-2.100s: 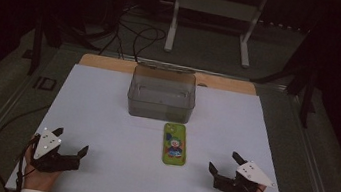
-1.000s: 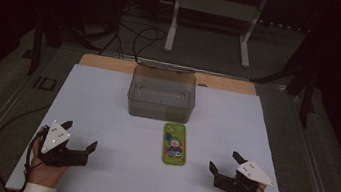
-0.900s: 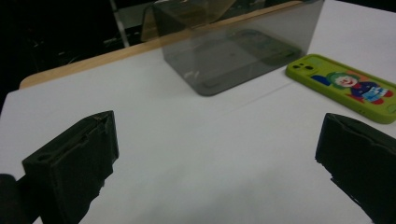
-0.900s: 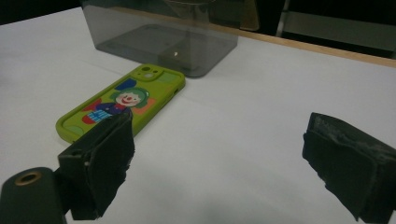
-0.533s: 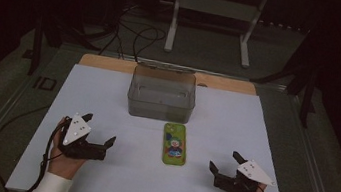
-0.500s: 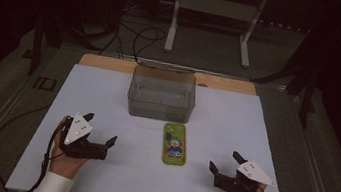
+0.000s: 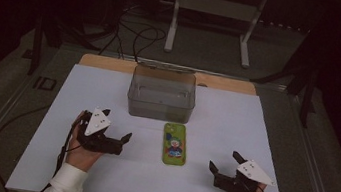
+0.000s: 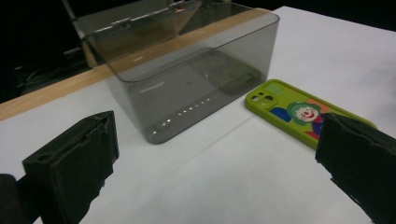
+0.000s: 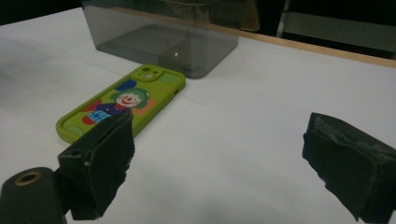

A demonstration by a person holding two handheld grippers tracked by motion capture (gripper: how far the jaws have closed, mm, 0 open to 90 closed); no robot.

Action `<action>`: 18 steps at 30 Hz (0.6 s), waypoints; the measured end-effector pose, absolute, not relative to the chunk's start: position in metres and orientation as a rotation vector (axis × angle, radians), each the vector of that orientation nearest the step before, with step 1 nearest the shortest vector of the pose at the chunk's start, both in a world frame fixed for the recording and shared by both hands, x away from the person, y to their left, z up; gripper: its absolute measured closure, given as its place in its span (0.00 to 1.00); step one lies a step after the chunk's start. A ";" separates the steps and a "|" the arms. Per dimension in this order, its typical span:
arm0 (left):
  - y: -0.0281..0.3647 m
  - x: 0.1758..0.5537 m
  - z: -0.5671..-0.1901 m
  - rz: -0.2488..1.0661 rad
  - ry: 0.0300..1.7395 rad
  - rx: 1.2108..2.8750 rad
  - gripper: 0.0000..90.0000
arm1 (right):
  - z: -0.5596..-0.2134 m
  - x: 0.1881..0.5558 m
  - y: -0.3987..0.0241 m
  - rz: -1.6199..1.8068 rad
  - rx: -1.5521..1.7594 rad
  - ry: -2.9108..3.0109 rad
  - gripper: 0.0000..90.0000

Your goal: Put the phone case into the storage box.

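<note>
— What's around your tongs right now?

— A green phone [image 7: 175,144] with a clown on its case lies flat on the white table [image 7: 263,139], between my two hands. Just behind it, apart by a narrow strip of table, stands a smoky clear box [image 7: 161,94], open on top. My left gripper [image 7: 118,138] is near the phone's left side, jaws spread wide with nothing in them; bare table lies between it and the phone. My right gripper [image 7: 224,164] sits toward the near right corner, jaws likewise apart and unloaded.

— What has changed?

— My left hand has come in from the near left corner toward the phone over the last two seconds. The right one has stayed put, and the phone and box have not shifted.

— Anything you can't make out?

— In the left gripper view one jaw covers the phone's lower end; in the right gripper view a jaw overlaps its near corner. Beyond the table all is too dark to read.
</note>
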State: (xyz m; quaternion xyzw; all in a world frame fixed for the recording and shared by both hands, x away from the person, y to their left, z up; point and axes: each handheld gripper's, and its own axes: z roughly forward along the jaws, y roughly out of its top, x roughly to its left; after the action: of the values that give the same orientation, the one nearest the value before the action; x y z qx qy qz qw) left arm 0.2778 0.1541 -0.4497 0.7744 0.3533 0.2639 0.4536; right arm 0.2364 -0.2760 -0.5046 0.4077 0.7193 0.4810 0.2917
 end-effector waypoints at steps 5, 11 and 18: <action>0.141 0.285 -0.448 0.622 0.854 1.924 0.00 | -0.504 0.236 -0.276 1.281 1.086 1.919 0.10; 0.126 0.291 -0.449 0.588 0.825 1.948 0.00 | -0.505 0.237 -0.277 1.281 1.088 1.917 0.10; 0.110 0.298 -0.450 0.555 0.793 1.971 0.00 | -0.504 0.237 -0.277 1.280 1.087 1.916 0.10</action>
State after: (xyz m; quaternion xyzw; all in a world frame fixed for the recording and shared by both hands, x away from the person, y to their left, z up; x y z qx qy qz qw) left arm 0.2978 0.1101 -0.4503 0.7990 0.3217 0.2252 0.4555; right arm 0.2367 -0.2766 -0.5045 0.4081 0.7192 0.4803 0.2925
